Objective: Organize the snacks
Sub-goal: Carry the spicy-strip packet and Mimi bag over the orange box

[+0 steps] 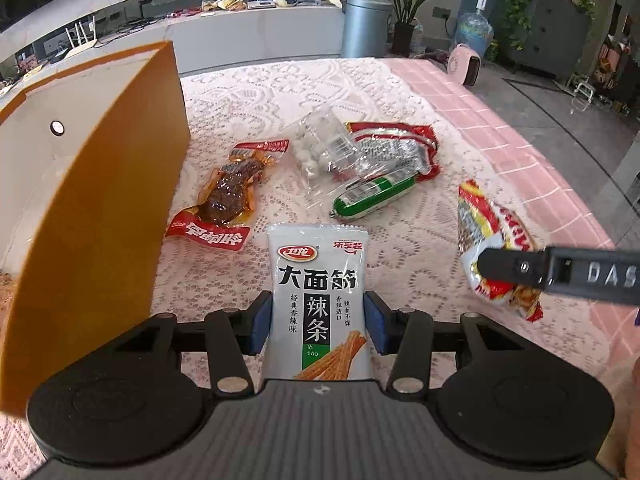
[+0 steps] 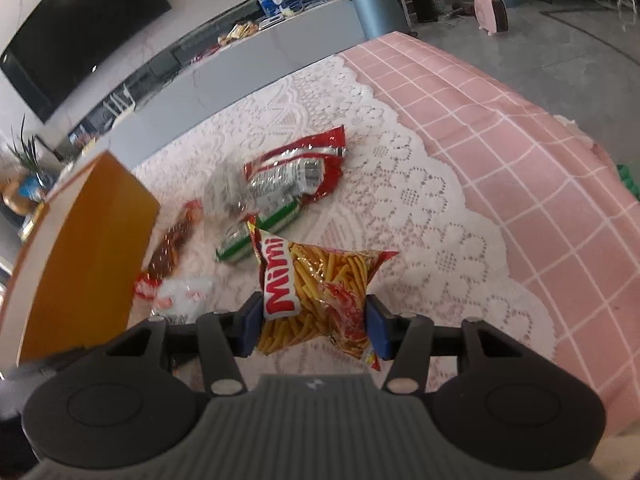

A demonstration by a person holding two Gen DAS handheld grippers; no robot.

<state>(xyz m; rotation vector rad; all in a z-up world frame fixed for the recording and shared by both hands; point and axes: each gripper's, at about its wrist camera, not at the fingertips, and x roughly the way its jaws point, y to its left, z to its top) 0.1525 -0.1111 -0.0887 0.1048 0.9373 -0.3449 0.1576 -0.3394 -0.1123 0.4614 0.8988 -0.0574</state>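
Note:
My left gripper (image 1: 318,322) is shut on a white latiao snack packet (image 1: 318,280), held above the lace cloth. My right gripper (image 2: 314,322) is shut on a red Mimi snack bag (image 2: 316,280), lifted off the table; the bag also shows in the left wrist view (image 1: 492,232) with a right finger (image 1: 560,272) across it. An orange box (image 1: 100,184) stands open at the left, also in the right wrist view (image 2: 84,240). On the cloth lie a brown meat pack (image 1: 228,196), a clear bag of white balls (image 1: 320,148), a red packet (image 1: 396,144) and a green sausage (image 1: 372,196).
The table carries a white lace cloth (image 1: 280,96) over a pink checked cloth (image 2: 520,140), whose edge drops off at the right. A grey bin (image 1: 366,24), a plant and a counter stand behind the table.

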